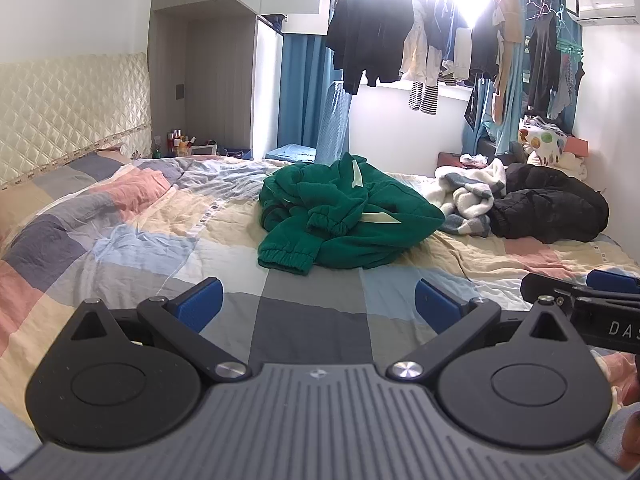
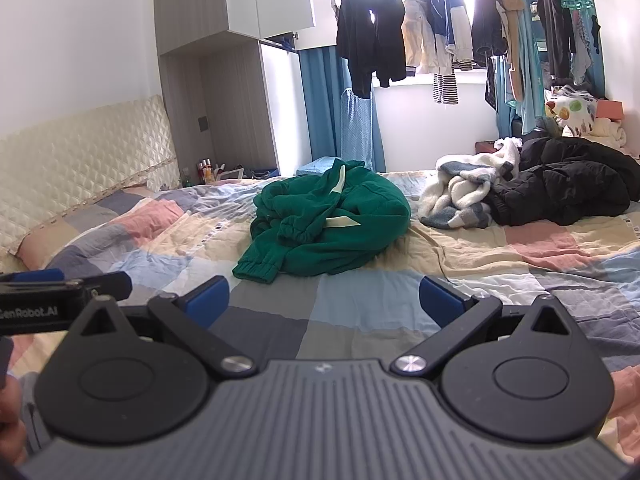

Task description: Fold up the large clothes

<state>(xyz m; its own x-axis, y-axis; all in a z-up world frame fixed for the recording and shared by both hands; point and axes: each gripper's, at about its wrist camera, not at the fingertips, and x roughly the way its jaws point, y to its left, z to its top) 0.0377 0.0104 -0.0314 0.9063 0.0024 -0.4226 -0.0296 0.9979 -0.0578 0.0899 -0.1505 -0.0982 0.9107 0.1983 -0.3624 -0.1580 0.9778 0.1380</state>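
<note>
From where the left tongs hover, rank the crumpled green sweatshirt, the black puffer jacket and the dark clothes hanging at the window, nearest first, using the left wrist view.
1. Crumpled green sweatshirt: mid-bed, straight ahead of the left tongs.
2. Black puffer jacket: farther back, on the bed's right side.
3. Dark clothes hanging at the window: beyond the bed, high up.

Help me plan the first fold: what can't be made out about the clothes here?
- Green sweatshirt: bunched in both views, so its front and far sleeve are hidden by its own folds.
- Black jacket: crumpled, shape unreadable.
- White and grey fleece: partly hidden behind the jacket.
</note>
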